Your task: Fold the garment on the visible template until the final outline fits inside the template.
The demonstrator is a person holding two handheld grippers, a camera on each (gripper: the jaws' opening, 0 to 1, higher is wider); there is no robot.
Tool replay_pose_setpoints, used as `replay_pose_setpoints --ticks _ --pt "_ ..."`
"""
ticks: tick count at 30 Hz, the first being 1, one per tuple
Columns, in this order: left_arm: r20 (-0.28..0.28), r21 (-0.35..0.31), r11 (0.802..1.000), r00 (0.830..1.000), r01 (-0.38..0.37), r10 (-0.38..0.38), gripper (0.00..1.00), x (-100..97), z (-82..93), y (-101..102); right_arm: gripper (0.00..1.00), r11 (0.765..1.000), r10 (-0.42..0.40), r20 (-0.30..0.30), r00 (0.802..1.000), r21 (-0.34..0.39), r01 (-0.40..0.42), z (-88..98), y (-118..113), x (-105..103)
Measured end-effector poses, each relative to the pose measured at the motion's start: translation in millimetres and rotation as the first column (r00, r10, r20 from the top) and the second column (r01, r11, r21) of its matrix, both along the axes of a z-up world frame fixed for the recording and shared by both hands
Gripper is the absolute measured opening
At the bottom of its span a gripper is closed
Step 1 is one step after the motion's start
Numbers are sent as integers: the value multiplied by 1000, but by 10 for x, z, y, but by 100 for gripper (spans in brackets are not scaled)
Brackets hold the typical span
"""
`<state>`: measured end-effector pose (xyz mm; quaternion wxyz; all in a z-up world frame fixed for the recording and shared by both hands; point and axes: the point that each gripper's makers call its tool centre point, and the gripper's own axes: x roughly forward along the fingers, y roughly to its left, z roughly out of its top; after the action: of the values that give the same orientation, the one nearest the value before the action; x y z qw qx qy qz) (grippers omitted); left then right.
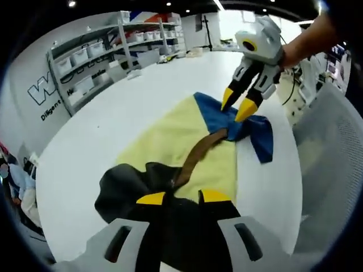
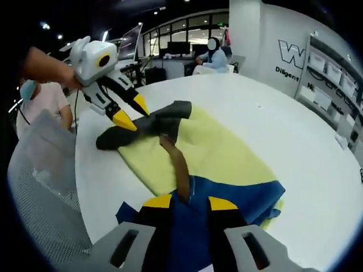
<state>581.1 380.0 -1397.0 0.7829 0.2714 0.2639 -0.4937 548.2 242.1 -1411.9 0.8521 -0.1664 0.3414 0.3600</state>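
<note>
A pale yellow sheet (image 1: pixel 170 136) lies flat on the white table (image 1: pixel 108 119). Across it stretches a garment with a black end (image 1: pixel 122 187), a narrow brown strip (image 1: pixel 195 156) and a blue end (image 1: pixel 258 133). My left gripper (image 1: pixel 182 197) is shut on the bunched black end (image 2: pixel 144 127); it also appears as the left gripper (image 2: pixel 133 112) at the sheet's far side. My right gripper (image 2: pixel 190 202) holds the blue end (image 2: pixel 249 195), and the right gripper (image 1: pixel 236 105) comes in with a person's arm behind it. The brown strip (image 2: pixel 178 167) runs between the two.
A grey mesh chair (image 1: pixel 329 170) stands close to the table edge, also seen as the chair (image 2: pixel 39 187). Shelving with white bins (image 1: pixel 96 62) lines the wall. One person sits at desks beyond the table (image 2: pixel 212 56), another stands at the left (image 2: pixel 39 96).
</note>
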Motion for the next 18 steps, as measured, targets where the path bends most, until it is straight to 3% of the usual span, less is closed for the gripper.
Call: replay_pose_setpoints --ticks 6,18 --pt "26 71 993 995 90 -92 19 90 -105 -95 16 996 61 8 998 -59 -60 -88 51 20" --pt "27 195 964 982 178 -186 21 228 -324 -106 15 989 99 -10 995 -105 -99 -231 64 69"
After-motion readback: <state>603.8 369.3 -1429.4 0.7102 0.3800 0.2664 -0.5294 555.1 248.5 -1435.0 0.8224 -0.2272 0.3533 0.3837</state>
